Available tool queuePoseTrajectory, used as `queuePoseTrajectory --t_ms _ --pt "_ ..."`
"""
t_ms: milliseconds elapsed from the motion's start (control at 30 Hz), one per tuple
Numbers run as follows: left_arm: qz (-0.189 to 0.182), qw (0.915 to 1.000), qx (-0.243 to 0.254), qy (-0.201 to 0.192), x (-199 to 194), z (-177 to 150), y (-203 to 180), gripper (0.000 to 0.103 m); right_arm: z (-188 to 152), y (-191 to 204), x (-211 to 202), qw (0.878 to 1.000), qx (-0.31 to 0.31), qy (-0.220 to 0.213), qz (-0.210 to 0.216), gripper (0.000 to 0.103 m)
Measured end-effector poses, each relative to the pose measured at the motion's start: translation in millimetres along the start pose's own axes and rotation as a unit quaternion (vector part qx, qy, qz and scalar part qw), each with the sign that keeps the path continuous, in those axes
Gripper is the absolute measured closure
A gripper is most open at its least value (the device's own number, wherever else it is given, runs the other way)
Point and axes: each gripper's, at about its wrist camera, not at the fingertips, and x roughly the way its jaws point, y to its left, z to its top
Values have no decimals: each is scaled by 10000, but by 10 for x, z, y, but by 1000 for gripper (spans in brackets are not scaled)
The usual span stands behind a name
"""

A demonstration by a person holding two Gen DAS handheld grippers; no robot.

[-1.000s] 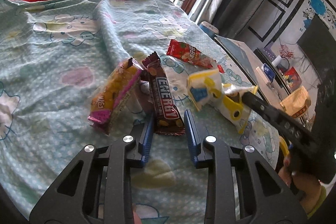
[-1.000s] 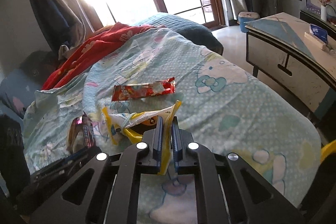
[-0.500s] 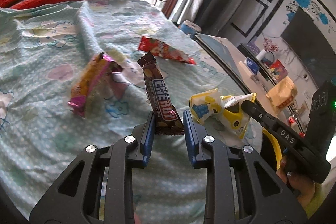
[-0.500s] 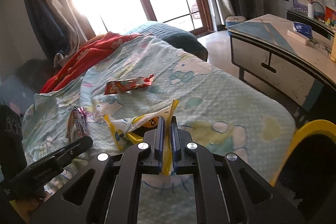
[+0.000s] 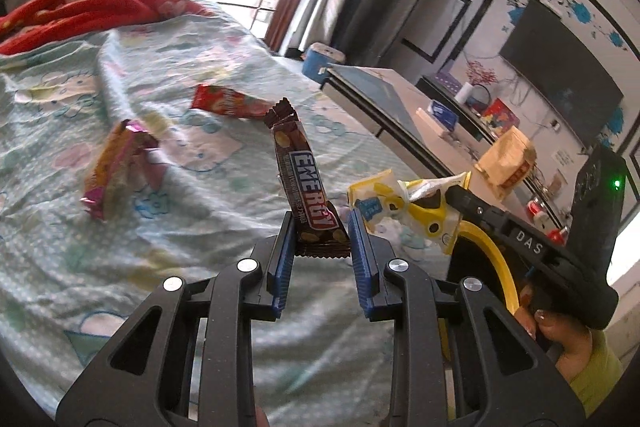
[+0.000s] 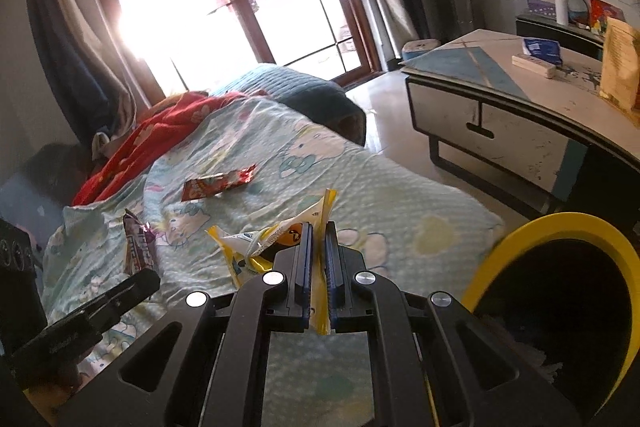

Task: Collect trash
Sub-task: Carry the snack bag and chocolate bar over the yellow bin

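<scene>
ENERGY bar wrapper (image 5: 306, 187) is clamped at its lower end between my left gripper (image 5: 322, 231) fingers, standing tilted up off the bed (image 5: 208, 195). Yellow wrapper (image 6: 280, 239) is pinched tight in my right gripper (image 6: 318, 251), fingers closed on its edge, rest of it crumpled and hanging out ahead-left; in the left wrist view the same wrapper sits just right of the bar, held clear of the sheet. Yellow-rimmed bin (image 6: 556, 227) is just right of the right gripper, at the foot of the bed, dark inside. Left on the bed: purple-and-yellow wrapper (image 5: 116, 167) to the left of the bar, red wrapper (image 5: 228, 105) farther back, both lying on the light-blue cartoon-print sheet and well apart from either gripper. Red blanket (image 5: 92, 7) is bunched at the far end by the window. Counter (image 6: 520, 107) stands across the floor to the right, with a blue packet (image 6: 542, 51) on top.
</scene>
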Motion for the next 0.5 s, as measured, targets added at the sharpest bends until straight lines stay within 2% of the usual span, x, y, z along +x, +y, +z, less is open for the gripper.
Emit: queuePoseTrajectory --t_ms 500 --pt "-343 9980 533 61 25 -69 -459 83 48 -335 -472 9986 177 -380 -322 97"
